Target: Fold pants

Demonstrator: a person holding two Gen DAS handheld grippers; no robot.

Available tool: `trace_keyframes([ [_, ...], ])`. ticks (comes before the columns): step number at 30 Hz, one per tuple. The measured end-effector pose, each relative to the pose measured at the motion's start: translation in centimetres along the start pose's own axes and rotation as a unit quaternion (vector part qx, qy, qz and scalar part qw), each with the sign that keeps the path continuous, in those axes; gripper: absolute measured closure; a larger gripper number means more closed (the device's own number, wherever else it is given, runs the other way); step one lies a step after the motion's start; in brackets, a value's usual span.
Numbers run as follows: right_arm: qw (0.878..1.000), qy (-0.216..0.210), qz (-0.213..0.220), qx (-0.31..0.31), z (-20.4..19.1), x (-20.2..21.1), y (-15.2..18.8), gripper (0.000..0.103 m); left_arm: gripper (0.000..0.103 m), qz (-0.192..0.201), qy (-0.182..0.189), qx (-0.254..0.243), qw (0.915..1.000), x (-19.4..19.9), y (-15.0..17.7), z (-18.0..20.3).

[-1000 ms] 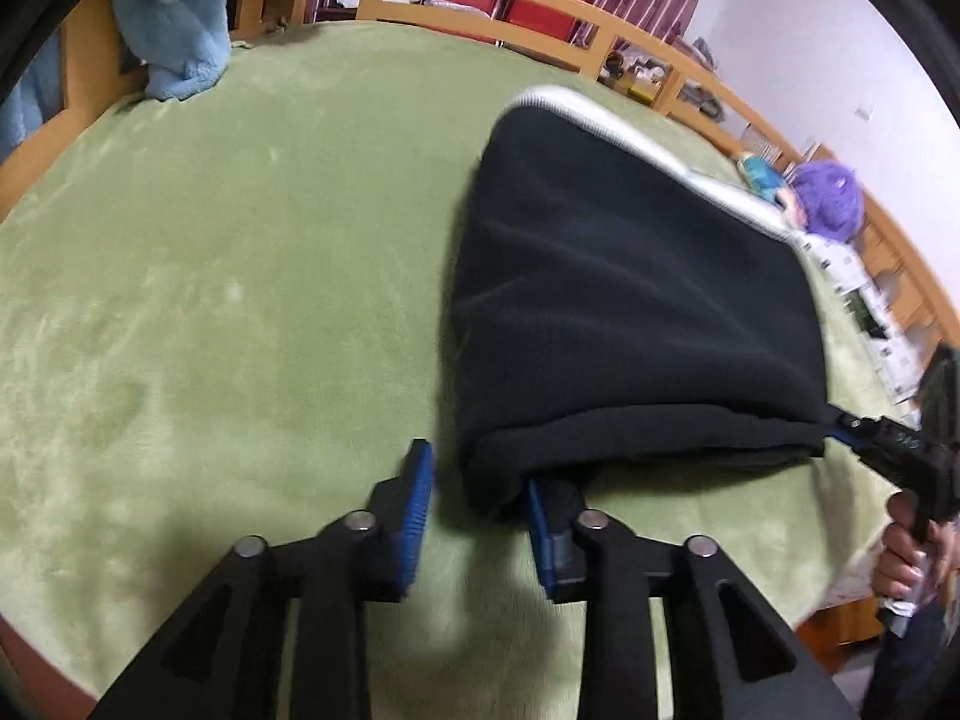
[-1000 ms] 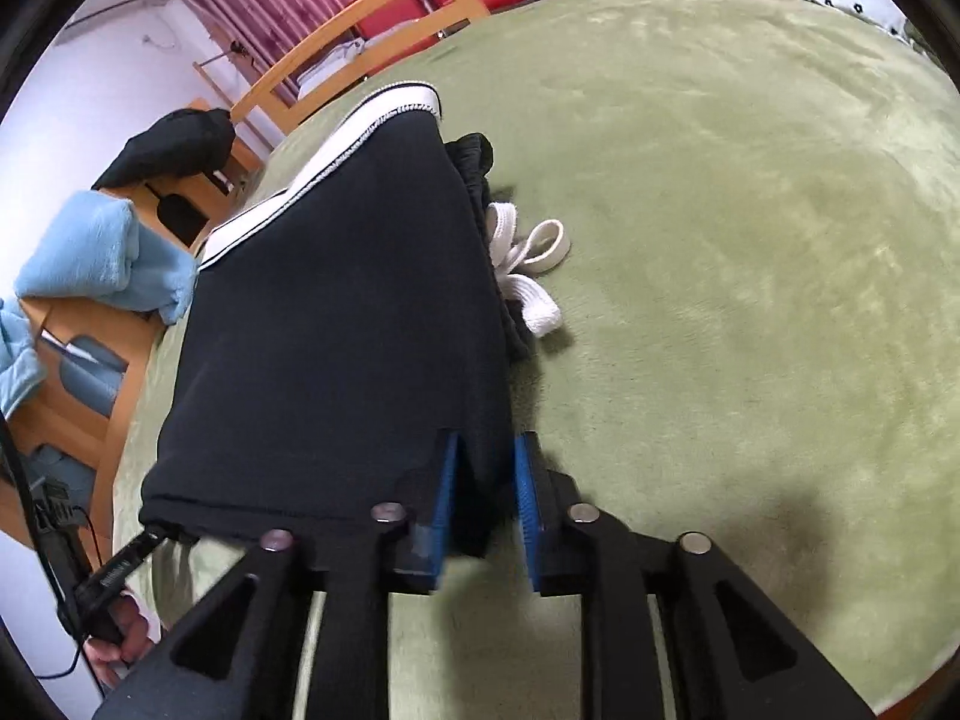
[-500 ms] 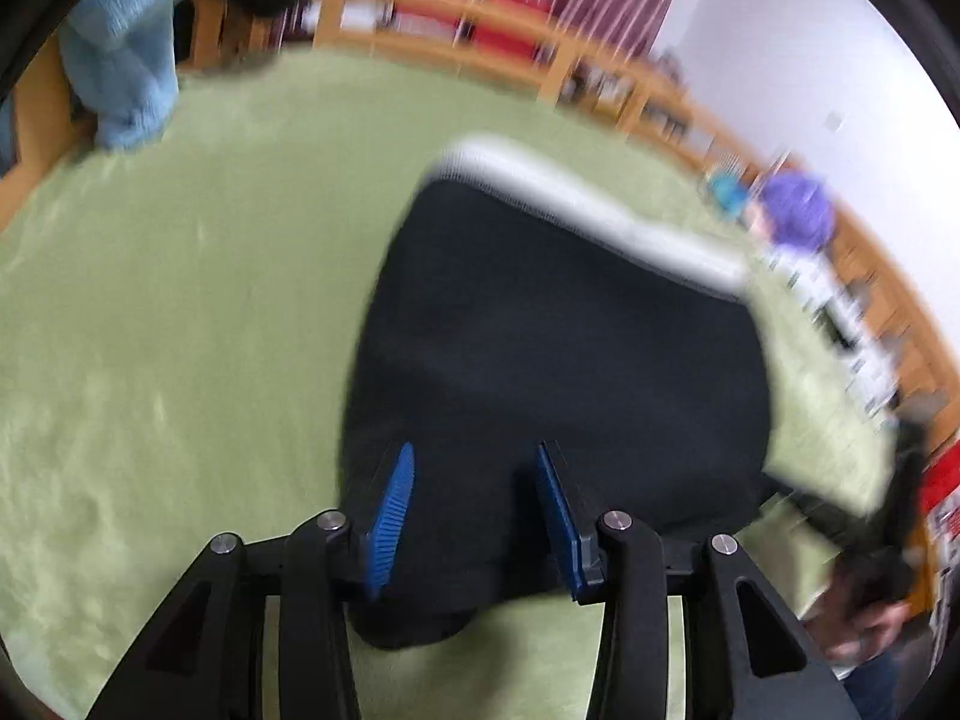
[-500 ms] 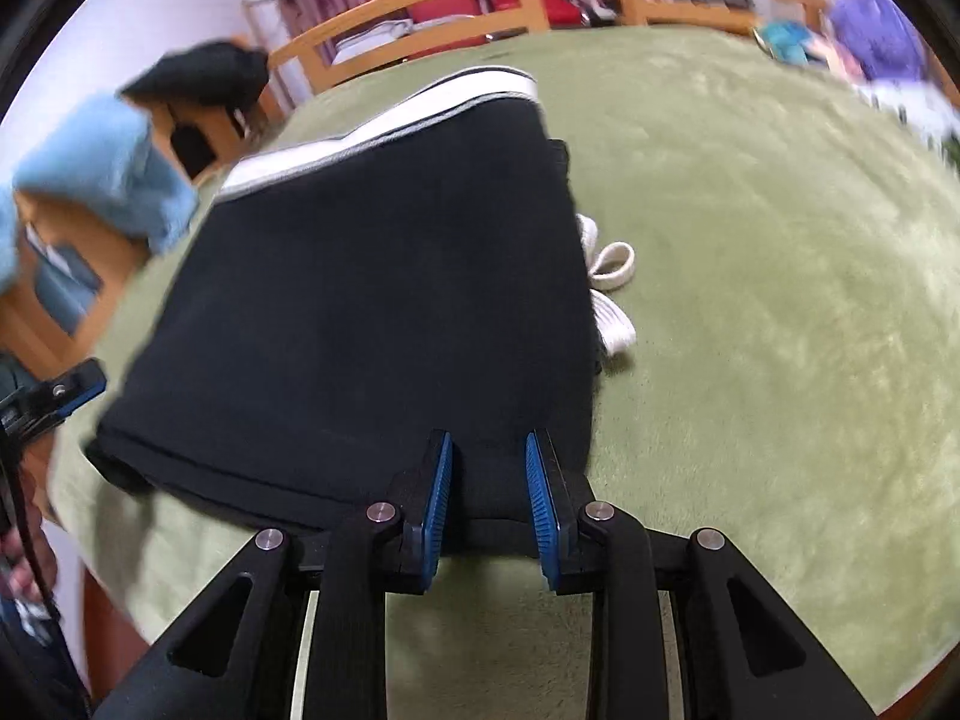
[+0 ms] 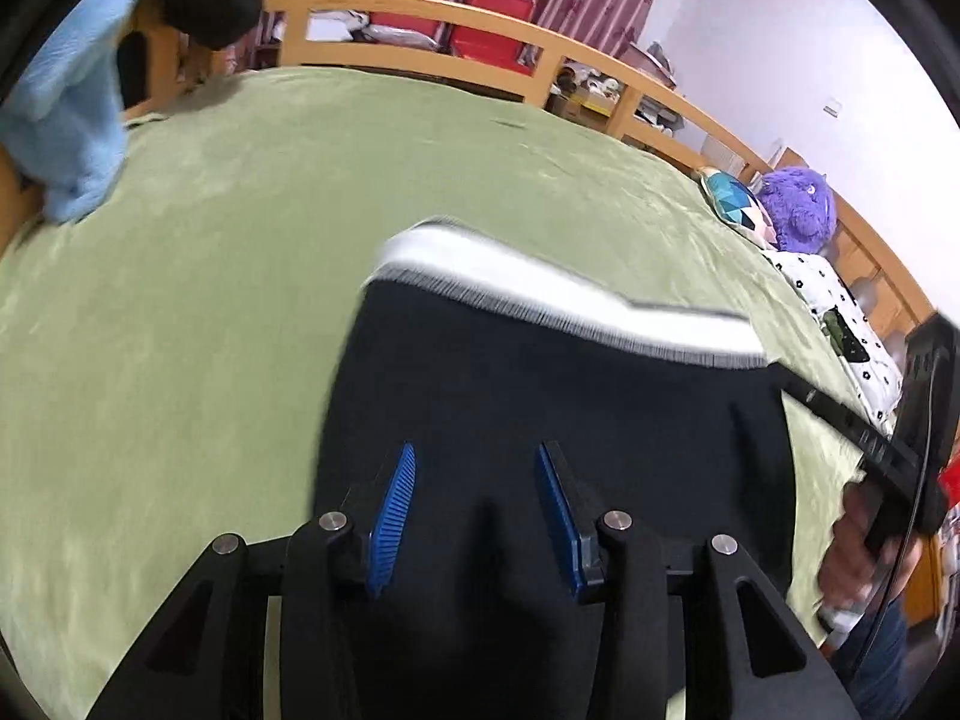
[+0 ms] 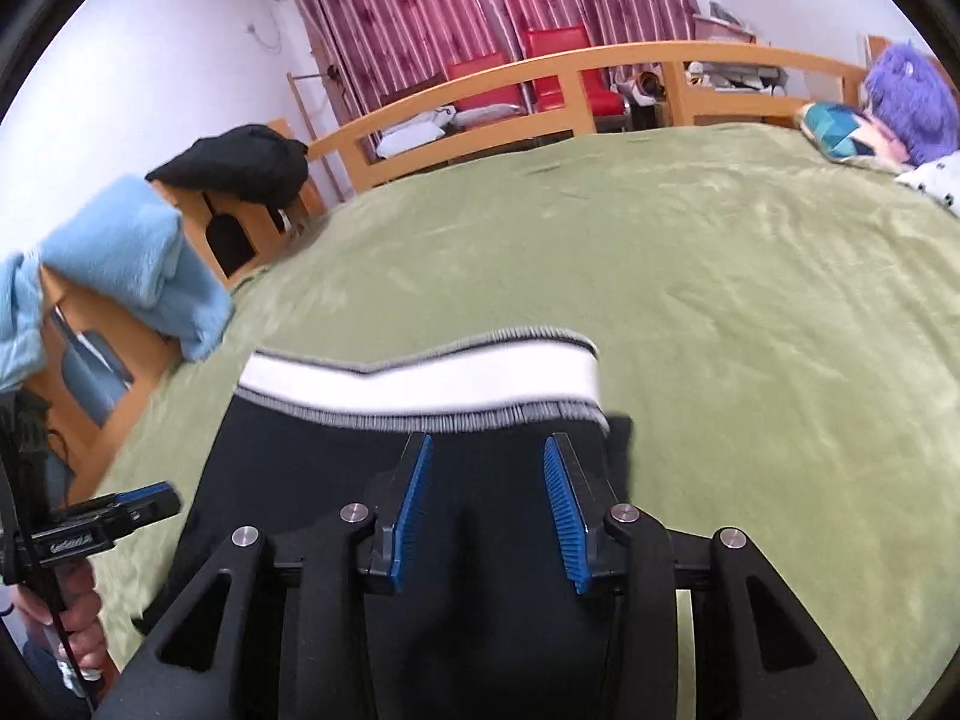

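the black pants (image 5: 570, 396) are lying folded on the green blanket (image 5: 210, 276), filling the lower middle of the left wrist view, with their white and grey striped band (image 5: 558, 294) running across the middle of the frame along the far edge. the band looks smeared with blur in both views. the left gripper (image 5: 474, 504) is sitting at the bottom centre of that view, its blue pads (image 5: 393, 510) standing spread apart over the black cloth with nothing pinched between them; whether the fingers are touching the cloth cannot be told. at the right edge of the same view the other handheld tool (image 5: 864, 444) is showing with a hand wrapped around its grip.

in the right wrist view the pants (image 6: 480, 480) are occupying the lower centre, the striped band (image 6: 420, 384) crossing just beyond the fingertips. the right gripper (image 6: 489, 510) is at the bottom centre, jaws likewise spread wide with only dark cloth showing in the gap, gripping nothing. the left tool is poking in at the lower left edge of this frame.

a light blue towel (image 6: 126, 264) is draping over the wooden bed frame (image 6: 540, 78) at the left of this frame, with a black garment (image 6: 240, 162) just above it. a purple plush toy (image 6: 912, 102) and a patterned cushion (image 6: 840, 132) are resting at the upper right, and red-striped curtains (image 6: 450, 0) are hanging across the top.
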State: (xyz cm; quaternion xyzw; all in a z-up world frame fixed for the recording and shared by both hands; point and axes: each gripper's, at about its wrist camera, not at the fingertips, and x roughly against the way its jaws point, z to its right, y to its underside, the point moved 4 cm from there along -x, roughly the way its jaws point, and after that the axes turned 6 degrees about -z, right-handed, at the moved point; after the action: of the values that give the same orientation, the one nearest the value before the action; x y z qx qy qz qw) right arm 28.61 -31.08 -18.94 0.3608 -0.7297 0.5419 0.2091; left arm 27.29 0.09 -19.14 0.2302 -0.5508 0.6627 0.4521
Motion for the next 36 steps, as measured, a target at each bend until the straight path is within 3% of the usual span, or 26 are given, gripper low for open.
trace_keyframes([
  [4, 1.0, 0.022, -0.013, 0.009, 0.2, -2.6, -0.2, 0.067, 0.063, -0.006, -0.021, -0.021, 0.9995, -3.2, -3.9, 2.1],
  [7, 0.997, 0.072, -0.023, 0.015, 1.2, -4.1, 0.9, 0.087, 0.063, -0.024, -0.071, -0.024, 0.9969, -5.9, -5.1, 1.8],
  [12, 0.997, 0.07, -0.021, -0.003, 2.4, -4.4, 0.6, 0.091, 0.064, -0.037, -0.077, -0.012, 0.9963, -8.1, -5.5, 1.0],
  [18, 0.995, 0.096, -0.025, 0.007, 1.8, -4.4, 0.7, 0.091, 0.066, -0.044, -0.082, 0.006, 0.9956, -6.8, -5.1, 1.3],
  [20, 0.995, 0.095, -0.034, 0.0, 1.5, -3.4, 0.8, 0.085, 0.066, -0.046, -0.079, 0.011, 0.9958, -5.8, -4.8, 1.3],
  [23, 0.994, 0.095, -0.058, -0.005, 1.1, -2.0, 1.7, 0.056, 0.06, -0.038, -0.068, 0.013, 0.9969, -3.1, -3.5, 1.4],
  [31, 0.989, 0.116, -0.088, -0.015, -0.5, 2.8, 6.9, 0.054, 0.045, 0.012, -0.057, -0.001, 0.9983, 5.4, 1.2, 2.9],
  [36, 0.993, 0.111, -0.046, -0.018, -2.1, 8.7, 7.8, 0.054, 0.038, 0.051, -0.064, -0.002, 0.9966, 10.8, 4.2, 3.9],
])
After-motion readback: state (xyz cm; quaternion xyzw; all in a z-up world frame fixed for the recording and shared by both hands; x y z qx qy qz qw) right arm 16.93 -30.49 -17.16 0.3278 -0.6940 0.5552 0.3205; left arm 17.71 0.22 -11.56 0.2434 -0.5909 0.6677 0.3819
